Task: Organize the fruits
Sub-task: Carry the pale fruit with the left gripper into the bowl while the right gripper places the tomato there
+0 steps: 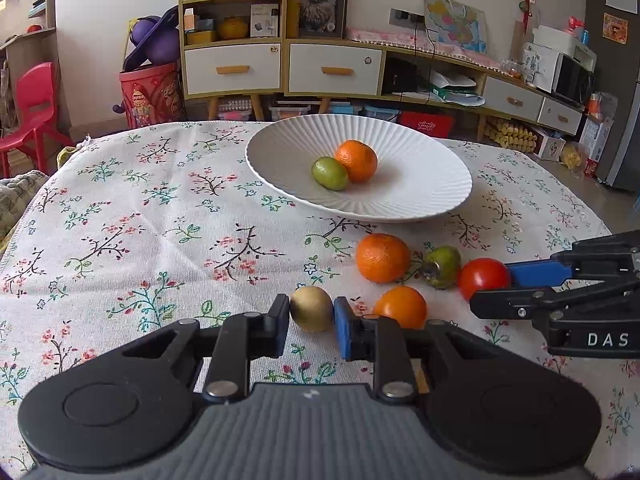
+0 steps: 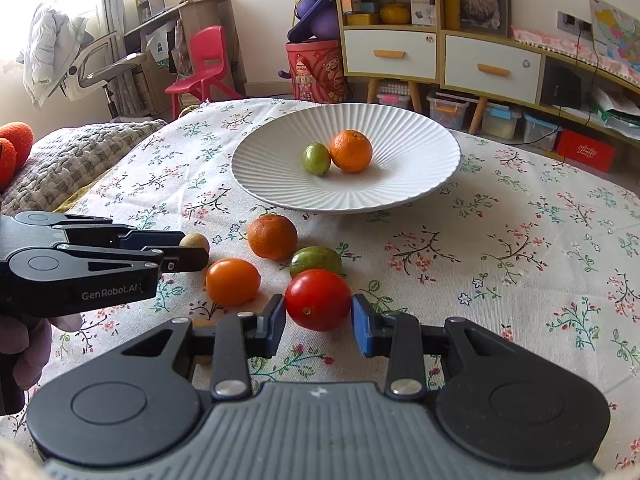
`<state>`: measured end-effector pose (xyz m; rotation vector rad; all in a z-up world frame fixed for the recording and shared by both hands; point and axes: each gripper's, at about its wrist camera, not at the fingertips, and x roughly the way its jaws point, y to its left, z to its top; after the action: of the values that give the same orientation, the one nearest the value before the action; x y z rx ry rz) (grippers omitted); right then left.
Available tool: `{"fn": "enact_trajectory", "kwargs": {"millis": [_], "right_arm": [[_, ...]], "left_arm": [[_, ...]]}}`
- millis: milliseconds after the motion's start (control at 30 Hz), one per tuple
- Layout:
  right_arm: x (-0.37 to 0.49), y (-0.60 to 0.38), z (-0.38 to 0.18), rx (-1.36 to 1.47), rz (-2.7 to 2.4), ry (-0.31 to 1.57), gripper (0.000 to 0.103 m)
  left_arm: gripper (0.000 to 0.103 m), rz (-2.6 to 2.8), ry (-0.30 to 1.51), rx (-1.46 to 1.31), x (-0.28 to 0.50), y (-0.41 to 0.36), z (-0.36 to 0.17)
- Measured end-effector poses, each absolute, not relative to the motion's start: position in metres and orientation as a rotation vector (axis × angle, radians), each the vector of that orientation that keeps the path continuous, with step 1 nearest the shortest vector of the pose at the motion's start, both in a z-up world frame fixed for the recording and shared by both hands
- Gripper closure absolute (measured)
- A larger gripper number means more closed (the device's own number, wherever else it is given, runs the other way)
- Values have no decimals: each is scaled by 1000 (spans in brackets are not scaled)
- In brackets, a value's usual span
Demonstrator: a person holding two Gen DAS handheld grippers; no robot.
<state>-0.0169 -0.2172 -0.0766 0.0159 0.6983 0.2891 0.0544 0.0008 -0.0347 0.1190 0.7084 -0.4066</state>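
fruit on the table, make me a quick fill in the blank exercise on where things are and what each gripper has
1. The white ribbed plate holds ____ fruits.
2. The right gripper is shut on the ____ tomato.
3. The left gripper is shut on a small ____ fruit.
4. The green fruit on the plate lies beside a ____.

Missing words: two; red; yellowish-brown; mandarin

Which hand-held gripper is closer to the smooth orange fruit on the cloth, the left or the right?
Left. The left hand-held gripper is shut on the small yellowish fruit, right beside the smooth orange fruit. The right hand-held gripper, shut on the red tomato, is slightly farther.
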Motion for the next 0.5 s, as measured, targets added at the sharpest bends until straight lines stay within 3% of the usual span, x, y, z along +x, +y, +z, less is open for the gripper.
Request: {"fn": "enact_trajectory", "kwargs": {"millis": [500], "right_arm": [[-5, -220, -45, 62, 266, 655, 70]], "left_arm": [[95, -420, 697, 58, 62, 1, -4]]}}
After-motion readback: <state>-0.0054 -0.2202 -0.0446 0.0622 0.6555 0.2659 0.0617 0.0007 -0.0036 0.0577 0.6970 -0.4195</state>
